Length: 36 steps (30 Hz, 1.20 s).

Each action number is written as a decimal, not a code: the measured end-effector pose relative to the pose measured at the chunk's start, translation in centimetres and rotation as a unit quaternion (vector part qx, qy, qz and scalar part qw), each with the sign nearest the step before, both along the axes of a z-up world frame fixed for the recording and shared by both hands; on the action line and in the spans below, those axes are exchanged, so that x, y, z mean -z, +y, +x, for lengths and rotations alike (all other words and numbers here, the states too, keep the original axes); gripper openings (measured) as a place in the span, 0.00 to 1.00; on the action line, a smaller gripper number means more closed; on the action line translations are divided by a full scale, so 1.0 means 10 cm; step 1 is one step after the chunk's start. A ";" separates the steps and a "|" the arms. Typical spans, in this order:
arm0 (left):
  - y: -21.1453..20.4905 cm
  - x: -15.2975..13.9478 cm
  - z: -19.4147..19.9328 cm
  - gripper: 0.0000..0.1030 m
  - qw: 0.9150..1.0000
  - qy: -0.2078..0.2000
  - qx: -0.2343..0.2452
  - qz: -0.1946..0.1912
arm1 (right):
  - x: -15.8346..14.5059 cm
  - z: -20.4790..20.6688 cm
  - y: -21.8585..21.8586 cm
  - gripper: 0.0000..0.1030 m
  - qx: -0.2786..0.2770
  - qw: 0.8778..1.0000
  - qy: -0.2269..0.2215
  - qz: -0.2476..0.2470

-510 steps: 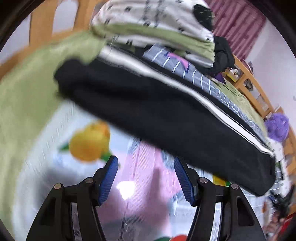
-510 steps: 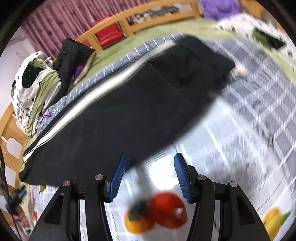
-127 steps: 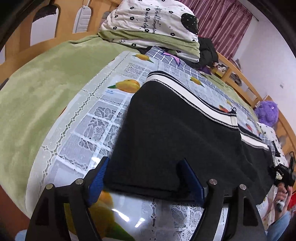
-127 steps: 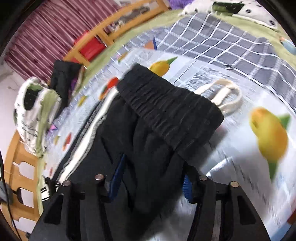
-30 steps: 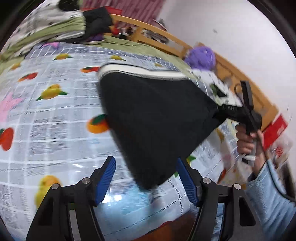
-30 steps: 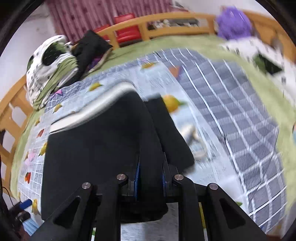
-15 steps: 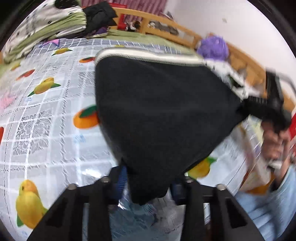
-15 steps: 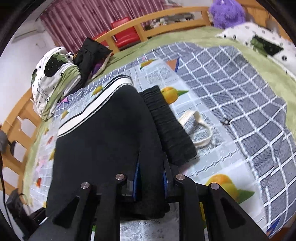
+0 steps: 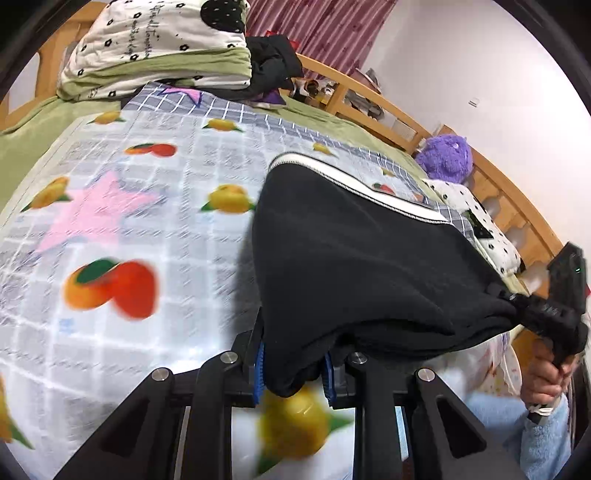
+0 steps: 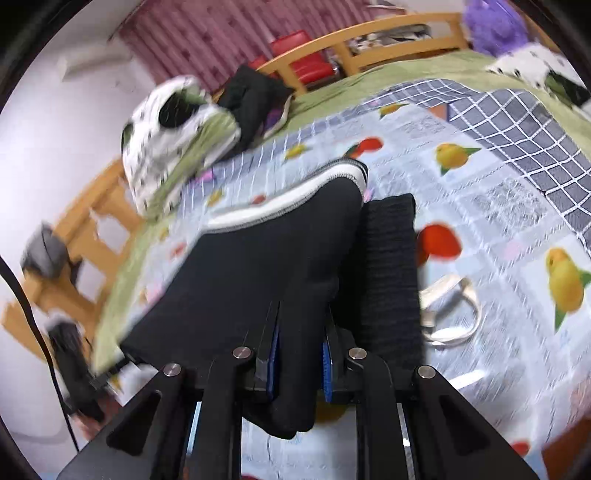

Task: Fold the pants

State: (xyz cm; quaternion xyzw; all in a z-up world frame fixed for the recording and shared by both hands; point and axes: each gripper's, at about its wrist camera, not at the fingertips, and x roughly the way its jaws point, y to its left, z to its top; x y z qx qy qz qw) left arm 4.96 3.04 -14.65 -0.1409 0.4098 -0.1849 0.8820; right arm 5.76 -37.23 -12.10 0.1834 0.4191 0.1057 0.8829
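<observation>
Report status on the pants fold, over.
Left gripper closing on black pants; right gripper shut on the same pants. Folded edge lifted between both. Cream strap beside the waistband, not snagged.

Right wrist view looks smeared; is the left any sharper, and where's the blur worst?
Left wrist view: black pants and purple plush fairly crisp, fruit-print cloth streaked near the lens. Right wrist view: motion blur throughout, worst on the folded quilt; fisheye bends both.

White wall behind, maroon curtain at the back, wooden bed frame around, red chair beyond.
</observation>
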 end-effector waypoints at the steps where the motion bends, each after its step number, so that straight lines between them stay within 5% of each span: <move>1: 0.03 0.03 -0.05 0.23 1.000 0.002 0.005 0.005 | 0.09 -0.05 0.08 0.17 -0.003 1.000 0.014 -0.008; 5: 0.13 0.20 -0.22 0.35 1.000 0.016 0.007 0.024 | 0.38 -0.12 0.29 0.23 -0.008 0.997 0.057 -0.049; 11: 0.46 0.30 -0.36 0.50 0.999 0.030 -0.004 -0.031 | 0.04 -0.15 0.22 0.31 0.010 0.997 -0.003 -0.075; 15: 0.52 0.19 -0.42 0.54 1.000 0.007 -0.003 -0.009 | -0.08 0.22 0.13 0.39 0.024 0.995 -0.021 -0.089; 20: 0.60 0.05 -0.44 0.56 0.999 -0.019 -0.028 0.004 | 0.20 0.98 0.10 0.42 0.033 0.996 0.027 -0.080; 23: 0.69 0.00 -0.44 0.56 0.999 -0.020 -0.041 -0.004 | 0.18 1.05 0.16 0.11 0.018 0.994 0.010 -0.104; 27: 0.74 -0.06 -0.51 0.56 0.999 -0.029 -0.044 -0.007 | -0.22 0.67 -0.07 0.11 0.017 0.997 -0.067 -0.047; 31: 0.63 -0.07 -0.45 0.56 0.998 -0.029 -0.034 -0.032 | 0.22 0.83 -0.07 0.17 0.039 0.989 0.004 -0.143; 36: 0.31 -0.31 -0.34 0.56 0.998 -0.055 -0.016 -0.006 | 0.02 0.64 -0.08 0.25 0.067 0.991 -0.016 -0.116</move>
